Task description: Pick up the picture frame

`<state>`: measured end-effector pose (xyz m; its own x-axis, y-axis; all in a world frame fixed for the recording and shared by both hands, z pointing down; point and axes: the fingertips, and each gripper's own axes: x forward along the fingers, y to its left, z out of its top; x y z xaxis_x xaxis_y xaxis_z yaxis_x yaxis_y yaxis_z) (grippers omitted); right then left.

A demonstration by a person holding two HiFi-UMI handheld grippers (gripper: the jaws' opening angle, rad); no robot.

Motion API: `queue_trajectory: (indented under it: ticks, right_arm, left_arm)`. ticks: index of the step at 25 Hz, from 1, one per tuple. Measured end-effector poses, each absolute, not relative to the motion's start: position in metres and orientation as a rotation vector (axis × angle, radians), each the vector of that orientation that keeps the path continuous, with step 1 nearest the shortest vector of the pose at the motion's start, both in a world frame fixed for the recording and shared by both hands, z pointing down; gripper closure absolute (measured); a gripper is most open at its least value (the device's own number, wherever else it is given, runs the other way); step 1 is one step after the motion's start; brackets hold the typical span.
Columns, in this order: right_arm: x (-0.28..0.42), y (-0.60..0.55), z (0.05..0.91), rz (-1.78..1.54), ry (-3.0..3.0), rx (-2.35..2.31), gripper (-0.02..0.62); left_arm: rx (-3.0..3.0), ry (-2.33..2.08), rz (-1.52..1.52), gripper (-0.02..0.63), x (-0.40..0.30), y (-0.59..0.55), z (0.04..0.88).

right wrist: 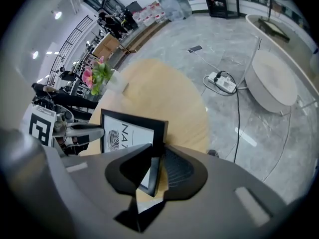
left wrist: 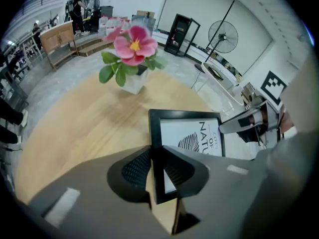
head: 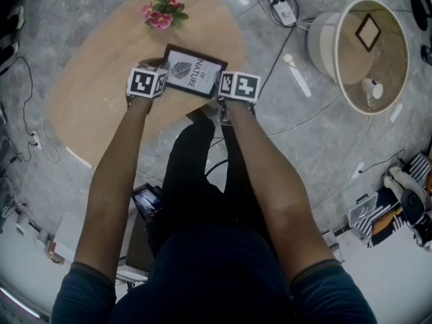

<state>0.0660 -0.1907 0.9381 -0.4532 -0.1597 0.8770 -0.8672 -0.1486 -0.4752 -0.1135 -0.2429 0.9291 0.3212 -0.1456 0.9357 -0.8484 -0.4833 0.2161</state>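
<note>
Gripping the picture frame [head: 194,71] by its left edge, my left gripper [left wrist: 151,172] is clamped tight; my right gripper [right wrist: 158,169] pinches its right edge; the frame sits over the wooden table's [head: 94,100] near side; flowers [head: 162,11] stand at the table's far end.

this is a big open work hall, like a lab. the grey stone floor [head: 290,133] has cables [right wrist: 238,116] and a plug strip [right wrist: 222,82] lying on it. far back stand a tall fan [left wrist: 223,36], a black rack [left wrist: 180,31] and people [left wrist: 77,6].
</note>
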Motion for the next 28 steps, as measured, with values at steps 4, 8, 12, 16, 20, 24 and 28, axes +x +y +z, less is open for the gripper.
queue_trajectory:
  ticks: [4, 8, 12, 16, 20, 24, 28]
  right_arm:
    - [0.068, -0.212, 0.905, 1.566, -1.656, 1.213, 0.512]
    - [0.071, -0.226, 0.853, 1.465, -1.747, 1.261, 0.512]
    - [0.067, -0.253, 0.793, 1.323, -1.872, 1.29, 0.512]
    - [0.057, -0.272, 0.726, 1.195, -1.988, 1.308, 0.512]
    - [0.041, -0.279, 0.658, 1.068, -2.106, 1.309, 0.512]
    - [0.021, -0.284, 0.594, 0.955, -2.219, 1.295, 0.514]
    - [0.001, -0.285, 0.525, 0.847, -2.33, 1.263, 0.514]
  left_arm:
    - [1.943, -0.98, 1.154, 0.538, -0.11, -0.263, 0.885]
    - [2.008, -1.038, 1.1, 0.538, -0.109, -0.269, 0.832]
    - [2.062, -1.148, 1.006, 0.537, -0.117, -0.284, 0.774]
    - [2.107, -1.264, 0.9, 0.538, -0.128, -0.292, 0.709]
    - [2.15, -1.374, 0.799, 0.538, -0.145, -0.29, 0.642]
    - [2.19, -1.489, 0.69, 0.538, -0.165, -0.284, 0.578]
    - [2.229, -1.599, 0.597, 0.538, -0.185, -0.275, 0.509]
